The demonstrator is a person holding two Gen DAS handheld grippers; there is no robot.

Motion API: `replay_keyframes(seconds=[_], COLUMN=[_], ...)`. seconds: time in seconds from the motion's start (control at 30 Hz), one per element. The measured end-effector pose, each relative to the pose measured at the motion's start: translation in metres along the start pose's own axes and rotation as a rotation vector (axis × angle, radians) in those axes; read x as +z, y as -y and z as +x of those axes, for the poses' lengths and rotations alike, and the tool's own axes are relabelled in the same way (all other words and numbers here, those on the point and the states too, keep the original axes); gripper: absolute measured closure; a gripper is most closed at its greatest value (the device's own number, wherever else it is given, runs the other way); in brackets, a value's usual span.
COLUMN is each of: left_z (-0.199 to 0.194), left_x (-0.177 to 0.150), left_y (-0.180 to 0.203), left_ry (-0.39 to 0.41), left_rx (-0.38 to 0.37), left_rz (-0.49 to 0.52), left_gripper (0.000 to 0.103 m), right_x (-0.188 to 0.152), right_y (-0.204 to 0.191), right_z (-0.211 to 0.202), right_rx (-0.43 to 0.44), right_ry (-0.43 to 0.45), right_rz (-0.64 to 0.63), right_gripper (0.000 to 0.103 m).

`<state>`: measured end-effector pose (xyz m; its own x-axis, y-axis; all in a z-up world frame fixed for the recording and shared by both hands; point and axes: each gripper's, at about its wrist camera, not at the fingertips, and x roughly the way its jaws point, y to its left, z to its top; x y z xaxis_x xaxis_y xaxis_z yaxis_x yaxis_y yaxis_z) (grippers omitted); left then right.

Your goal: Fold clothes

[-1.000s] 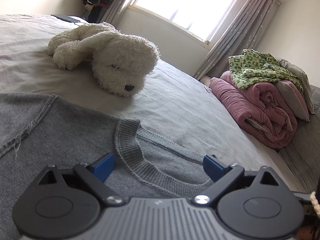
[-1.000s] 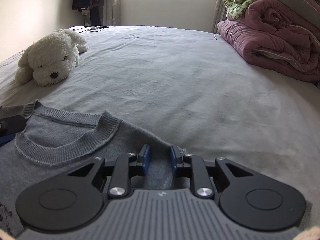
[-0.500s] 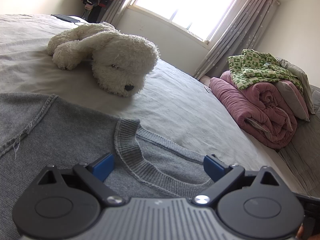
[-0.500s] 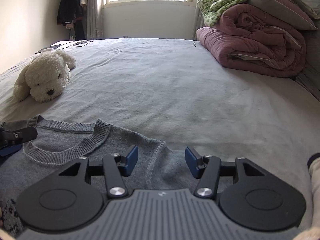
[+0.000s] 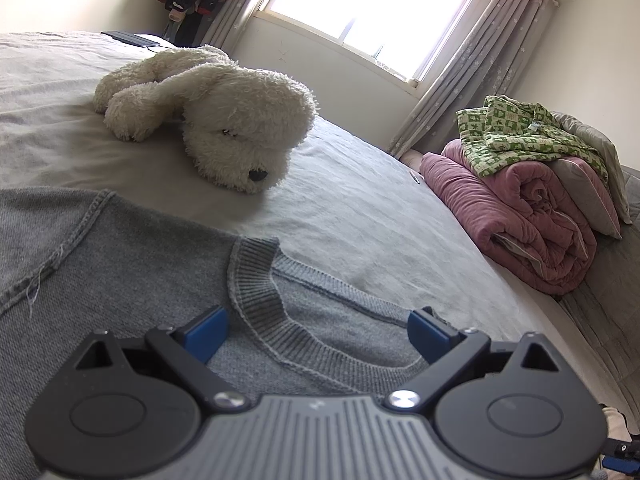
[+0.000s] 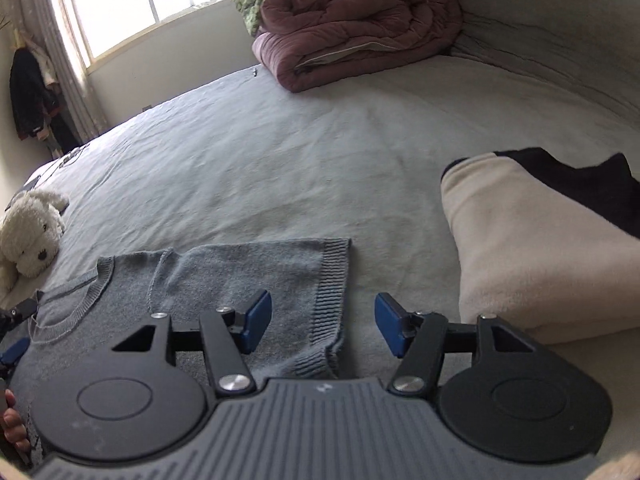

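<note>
Daylight is admitted through an overexposed window (image 5: pixel 368 12); frame edges are bent and vignetted, and the right-wrist view seems slightly blurred.

Grey sweater (image 5: pixel 120 264): lower body and left sleeve run off the left-wrist frame's left and bottom edges, part hidden under the left tongs (image 5: pixel 316 334) housing. In the right-wrist view its hem side disappears behind the right tongs (image 6: pixel 322 326) body. Cream garment (image 6: pixel 532 264) cut by the right edge; dark piece (image 6: pixel 592 188) behind it also cropped. Pink quilt (image 6: pixel 352 20) top clipped by the upper edge. Plush dog (image 6: pixel 30 236) half out at the left edge. Dark hanging clothes (image 6: pixel 30 96) too blurred to identify. Fingers (image 6: pixel 12 420) barely visible at the left edge.
</note>
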<state>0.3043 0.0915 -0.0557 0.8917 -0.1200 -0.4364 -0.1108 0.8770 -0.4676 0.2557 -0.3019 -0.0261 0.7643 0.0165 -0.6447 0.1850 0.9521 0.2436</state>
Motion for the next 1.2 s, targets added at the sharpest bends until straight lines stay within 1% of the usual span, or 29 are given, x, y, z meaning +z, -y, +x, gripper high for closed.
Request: replay_keyframes(seconds=[0.1,0.23,0.33,0.43,0.5,0.53,0.63,0.7,0.8,0.87,0.93,0.97,1.0,1.03,1.07,1.13,1.17,1.2], left_z=[0.0,0.001,0.001,0.001,0.001,0.001,0.001,0.001,0.001,0.001,0.001,0.001,0.001,0.001,0.001,0.001,0.001,0.001], left_x=[0.0,0.0,0.0,0.0,0.0,0.0,0.0,0.0,0.0,0.0,0.0,0.0,0.0,0.0,0.0,0.0,0.0,0.0], left_y=[0.0,0.0,0.0,0.0,0.0,0.0,0.0,0.0,0.0,0.0,0.0,0.0,0.0,0.0,0.0,0.0,0.0,0.0], left_ry=[0.0,0.0,0.0,0.0,0.0,0.0,0.0,0.0,0.0,-0.001,-0.001,-0.001,0.0,0.0,0.0,0.0,0.0,0.0], left_rx=[0.0,0.0,-0.001,-0.002,-0.003,-0.003,-0.003,-0.004,-0.004,-0.004,-0.004,-0.004,-0.004,-0.004,-0.004,-0.004,-0.004,-0.004], left_rz=[0.001,0.002,0.0,-0.001,-0.002,-0.002,-0.002,-0.003,-0.003,-0.003,-0.003,-0.003,-0.003,-0.003,-0.003,-0.004,-0.004,-0.004], left_gripper=[0.005,0.005,0.005,0.005,0.005,0.005,0.005,0.005,0.005,0.005,0.004,0.004,0.004,0.004,0.004,0.004,0.004,0.004], right_x=[-0.011,-0.009,-0.006,-0.008,-0.012,-0.015,-0.025,-0.028,-0.028,-0.028,-0.029,-0.03,-0.032,-0.031,-0.031,-0.028,-0.027,-0.027], right_y=[0.01,0.011,0.01,0.014,0.015,0.014,0.009,0.007,0.002,-0.002,-0.006,-0.009,-0.012,-0.013,-0.015,-0.017,-0.018,-0.017], right_z=[0.002,-0.019,-0.032,-0.042,-0.044,-0.043,-0.034,-0.029,-0.023,-0.018,-0.012,-0.01,-0.008,-0.009,-0.01,-0.019,-0.021,-0.022], right_rx=[0.004,0.025,0.047,0.03,0.019,0.017,0.008,0.022,0.038,0.03,0.01,-0.003,-0.02,-0.016,-0.012,-0.033,-0.062,-0.068], right_ry=[-0.027,0.001,0.008,0.004,-0.031,-0.052,-0.087,-0.091,-0.085,-0.084,-0.081,-0.078,-0.073,-0.076,-0.08,-0.081,-0.088,-0.089], right_rz=[0.086,0.113,0.072,0.038,-0.012,-0.045,-0.104,-0.097,-0.097,-0.112,-0.136,-0.151,-0.172,-0.179,-0.185,-0.174,-0.188,-0.19], right_gripper=[0.042,0.042,0.042,0.042,0.042,0.042,0.047,0.051,0.052,0.053,0.059,0.066,0.072,0.091,0.096,0.097,0.097,0.097])
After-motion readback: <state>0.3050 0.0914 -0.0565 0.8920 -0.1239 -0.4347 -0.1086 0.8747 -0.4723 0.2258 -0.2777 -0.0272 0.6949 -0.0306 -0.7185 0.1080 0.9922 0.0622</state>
